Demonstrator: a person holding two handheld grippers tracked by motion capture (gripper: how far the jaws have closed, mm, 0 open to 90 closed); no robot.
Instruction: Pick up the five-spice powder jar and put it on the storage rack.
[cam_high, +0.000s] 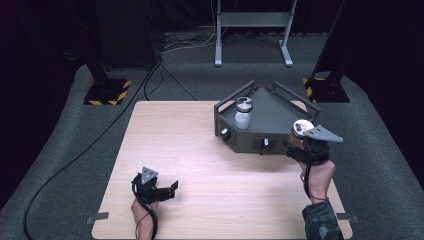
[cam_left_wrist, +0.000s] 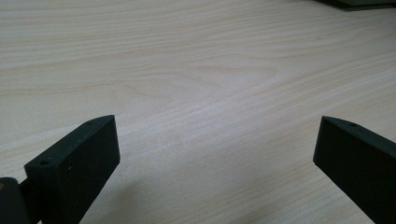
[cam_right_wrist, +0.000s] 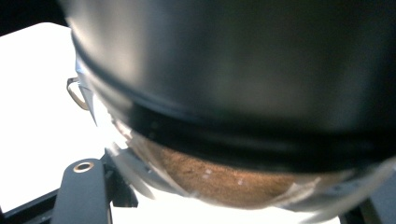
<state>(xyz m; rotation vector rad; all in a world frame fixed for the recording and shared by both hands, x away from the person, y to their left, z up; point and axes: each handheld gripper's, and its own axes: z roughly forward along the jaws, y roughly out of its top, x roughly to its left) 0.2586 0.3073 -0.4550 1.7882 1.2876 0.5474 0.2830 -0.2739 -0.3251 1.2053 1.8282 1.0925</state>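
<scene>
Your left gripper (cam_high: 165, 190) rests low on the wooden surface (cam_high: 200, 165), its fingers wide apart with nothing between them. Your right gripper (cam_high: 300, 142) has its fingers clamped on a jar of brown powder (cam_right_wrist: 224, 182), just beside the dark tray (cam_high: 272, 117), where a white jar (cam_high: 243, 114) stands.

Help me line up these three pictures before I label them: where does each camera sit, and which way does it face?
High view: above the person's side, looking forward and down on the wooden table and grey tray; both forearms, left gripper, right gripper.
Left gripper view: rides the left gripper, facing low across bare tabletop; its two black jaws stand wide apart.
Right gripper view: rides the right gripper, pressed close to a dark-lidded jar of brown contents.
Shared: the high and right gripper views both show that jar; high and left, the tabletop.
</scene>
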